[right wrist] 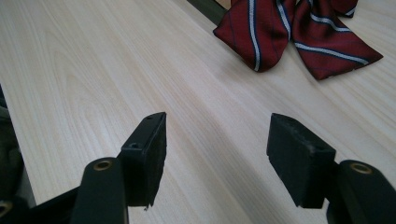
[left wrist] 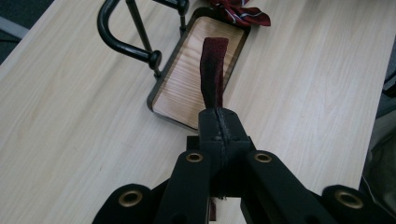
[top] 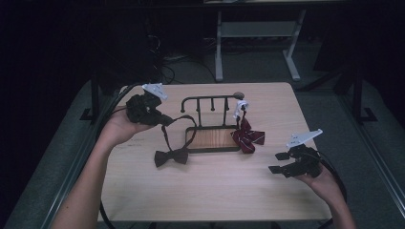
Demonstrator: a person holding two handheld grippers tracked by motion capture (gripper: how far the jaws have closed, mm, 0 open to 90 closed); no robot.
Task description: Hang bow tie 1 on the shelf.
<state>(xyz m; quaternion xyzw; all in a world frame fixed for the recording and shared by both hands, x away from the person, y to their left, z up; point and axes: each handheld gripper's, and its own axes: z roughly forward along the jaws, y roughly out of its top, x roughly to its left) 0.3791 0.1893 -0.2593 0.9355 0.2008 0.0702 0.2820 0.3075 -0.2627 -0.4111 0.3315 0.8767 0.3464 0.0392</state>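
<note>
Left gripper [top: 162,119] has its fingers clamped on the strap [left wrist: 213,70] of the dark bow tie [top: 171,157], whose bow rests on the bench [top: 215,191] before the rack [top: 210,121]. The strap runs up-left from bow to fingers. Right gripper [top: 279,162] idles with fingers apart, nearer the striped red bow tie [right wrist: 299,32].
</note>
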